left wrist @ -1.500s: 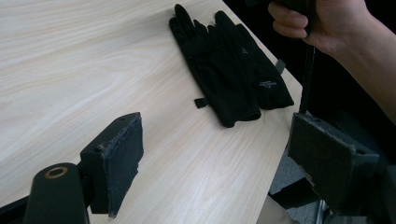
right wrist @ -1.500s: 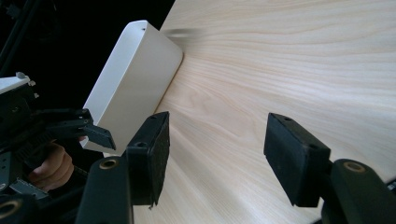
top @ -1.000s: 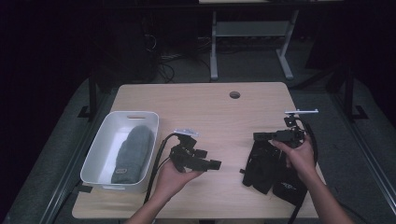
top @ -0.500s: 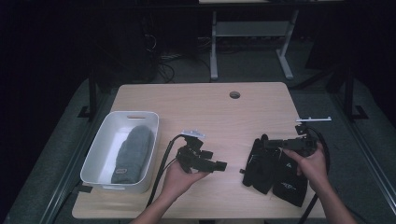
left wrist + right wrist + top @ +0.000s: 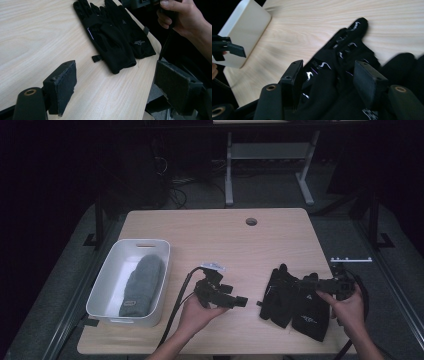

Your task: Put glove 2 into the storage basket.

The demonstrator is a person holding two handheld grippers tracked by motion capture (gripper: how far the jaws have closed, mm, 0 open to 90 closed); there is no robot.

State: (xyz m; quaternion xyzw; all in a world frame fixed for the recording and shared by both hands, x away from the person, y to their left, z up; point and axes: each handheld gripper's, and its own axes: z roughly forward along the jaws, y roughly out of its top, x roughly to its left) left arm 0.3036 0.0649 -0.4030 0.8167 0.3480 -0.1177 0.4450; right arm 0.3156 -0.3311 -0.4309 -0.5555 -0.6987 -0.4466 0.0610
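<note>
Two black gloves (image 5: 292, 302) lie overlapped near the table's front right edge, fingers pointing away from the person. My right gripper (image 5: 306, 282) hovers just over them, open, with one glove's fingers (image 5: 342, 47) between and below its jaws; I cannot tell if it touches. Held low over the table's front middle, my left gripper (image 5: 239, 301) points right toward the gloves (image 5: 112, 37). It is open and empty, a short gap from the nearest cuff. A grey knitted mitten (image 5: 142, 285) lies in the white bin (image 5: 107, 280) at the left.
The white bin (image 5: 244, 32) sits on the wooden table (image 5: 220, 240), which has a cable hole (image 5: 251, 221) at the back. Cables trail from both grippers toward the front edge. The person's right hand (image 5: 185, 17) is beyond the gloves.
My right gripper has come toward the front edge and lower over the black gloves. The left gripper has shifted slightly right and nearer. Gloves and bin have not moved.
</note>
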